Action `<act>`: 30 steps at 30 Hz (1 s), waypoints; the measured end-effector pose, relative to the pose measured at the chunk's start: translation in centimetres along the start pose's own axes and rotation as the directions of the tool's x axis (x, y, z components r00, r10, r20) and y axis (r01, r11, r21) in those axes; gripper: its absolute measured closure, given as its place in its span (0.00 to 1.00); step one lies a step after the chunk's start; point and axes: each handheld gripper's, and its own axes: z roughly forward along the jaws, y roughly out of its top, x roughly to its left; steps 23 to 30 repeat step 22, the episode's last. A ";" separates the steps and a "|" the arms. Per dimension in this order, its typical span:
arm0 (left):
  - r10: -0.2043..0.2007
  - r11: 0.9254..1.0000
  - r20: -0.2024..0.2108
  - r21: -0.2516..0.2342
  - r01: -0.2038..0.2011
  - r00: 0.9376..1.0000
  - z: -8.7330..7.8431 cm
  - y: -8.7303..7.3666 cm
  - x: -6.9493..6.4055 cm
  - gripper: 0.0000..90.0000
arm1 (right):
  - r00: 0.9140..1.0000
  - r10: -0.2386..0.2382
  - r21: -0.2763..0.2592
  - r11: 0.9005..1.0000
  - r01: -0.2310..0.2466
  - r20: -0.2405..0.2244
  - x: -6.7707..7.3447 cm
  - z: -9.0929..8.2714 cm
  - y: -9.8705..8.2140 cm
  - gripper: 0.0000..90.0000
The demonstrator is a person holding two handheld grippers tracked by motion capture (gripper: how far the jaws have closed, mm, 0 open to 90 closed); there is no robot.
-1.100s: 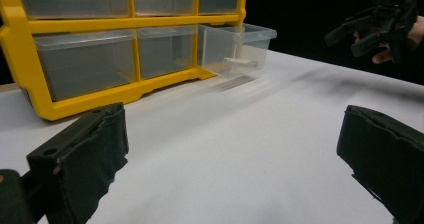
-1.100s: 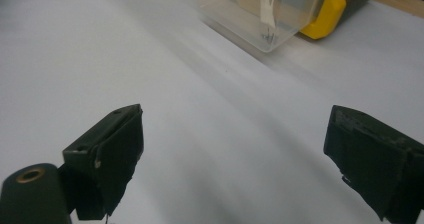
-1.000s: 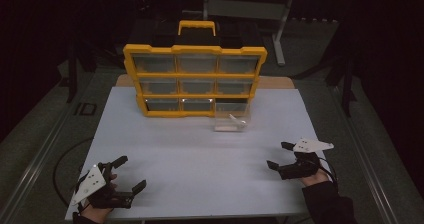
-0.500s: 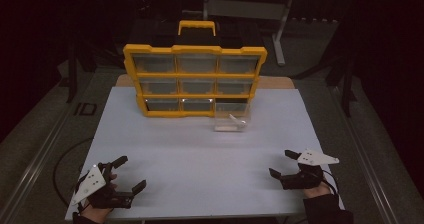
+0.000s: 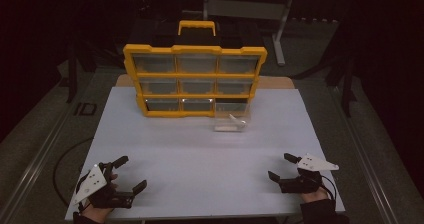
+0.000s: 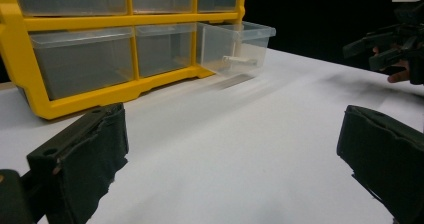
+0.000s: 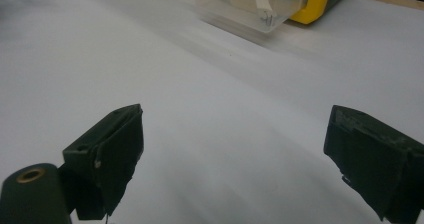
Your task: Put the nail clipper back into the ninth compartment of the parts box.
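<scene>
Black hand-held grippers, left and right, jaws apart, low over table.

The left black two-jaw gripper carries a pale grey three-cornered plate on top, dotted with small dark screw holes. In its own view the jaws are thick black blocks faced with dark, slightly frayed padding, and a round hole is sunk into the left block. The right black two-jaw gripper bears a matching grey plate, and a thin black cable curls behind it. Its pads look equally matte and rough-edged. Dark sleeves cover the person's wrists.
</scene>
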 end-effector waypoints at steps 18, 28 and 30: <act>0.002 1.000 -0.001 0.001 -0.002 1.000 0.0 0.0 0.0 0.01 | 1.000 -0.015 -0.018 1.000 0.015 -0.016 1.0 2.0 0.1 0.10; 0.003 1.000 -0.002 0.002 -0.003 1.000 0.0 0.0 0.0 0.01 | 1.000 -0.011 -0.023 1.000 0.010 -0.016 1.0 1.9 0.1 0.10; 0.003 1.000 -0.002 0.002 -0.003 1.000 0.0 0.0 0.0 0.01 | 1.000 -0.011 -0.023 1.000 0.010 -0.016 1.0 1.9 0.1 0.10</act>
